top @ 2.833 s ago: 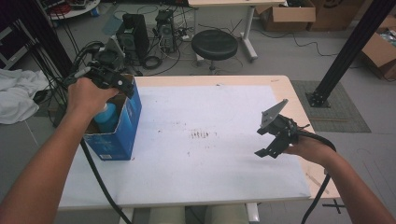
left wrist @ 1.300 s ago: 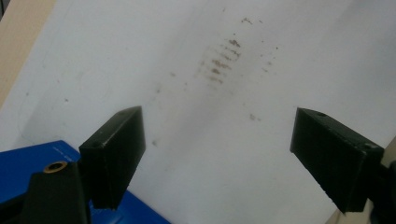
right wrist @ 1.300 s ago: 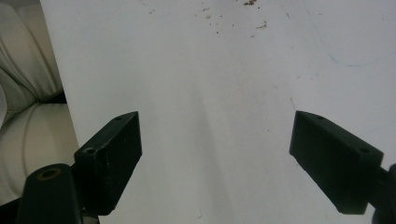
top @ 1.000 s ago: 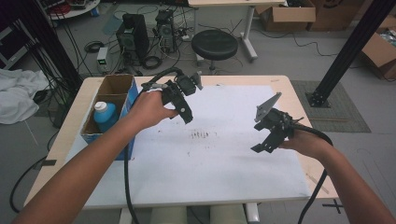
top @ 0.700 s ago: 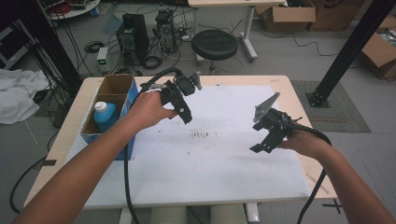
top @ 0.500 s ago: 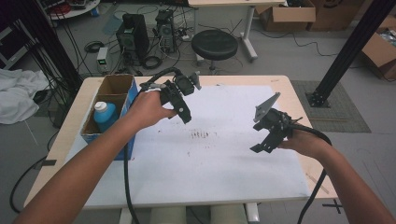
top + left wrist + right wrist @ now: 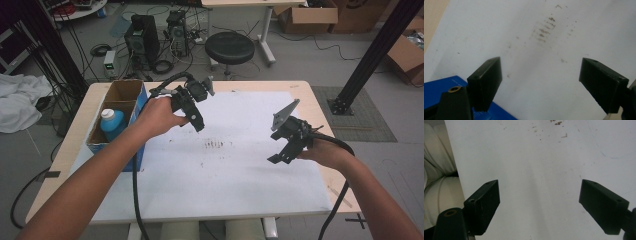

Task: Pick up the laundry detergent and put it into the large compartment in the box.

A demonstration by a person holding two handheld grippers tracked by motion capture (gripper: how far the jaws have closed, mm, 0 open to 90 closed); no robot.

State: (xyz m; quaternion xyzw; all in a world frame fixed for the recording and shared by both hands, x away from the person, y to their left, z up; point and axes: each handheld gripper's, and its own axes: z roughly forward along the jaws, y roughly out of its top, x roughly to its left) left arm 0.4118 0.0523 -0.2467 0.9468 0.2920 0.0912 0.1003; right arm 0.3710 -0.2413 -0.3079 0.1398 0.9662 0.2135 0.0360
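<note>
The left gripper (image 7: 197,122) hangs in the air above the white sheet (image 7: 225,190), held by the person's left hand (image 7: 160,116), just to the right of the blue cardboard box (image 7: 117,145) that sits at the left side of the table (image 7: 305,90). In the left gripper view its two black jaws stand spread wide with nothing between them and nothing touching them; through the gap I see bare white paper and a cluster of small brown smudges (image 7: 546,27), and a corner of the blue box (image 7: 439,83) peeks in at the lower left beside one jaw. The right gripper (image 7: 280,159) is well apart from the left one, over the right part of the sheet, gripped by the right hand (image 7: 325,152), with the grey three-cornered plate on its top tilted upward. Its jaws are likewise wide apart and hold nothing; the right gripper view shows plain paper between them, a few brown specks near the top, and the sheet's edge at the left. Inside the open-topped box stands a blue bottle (image 7: 112,124) with a white cap, upright in the nearer compartment, while the farther compartment looks bare. The box has blue outer walls and brown cardboard inside, and it rests partly on the left edge of the white sheet.
</note>
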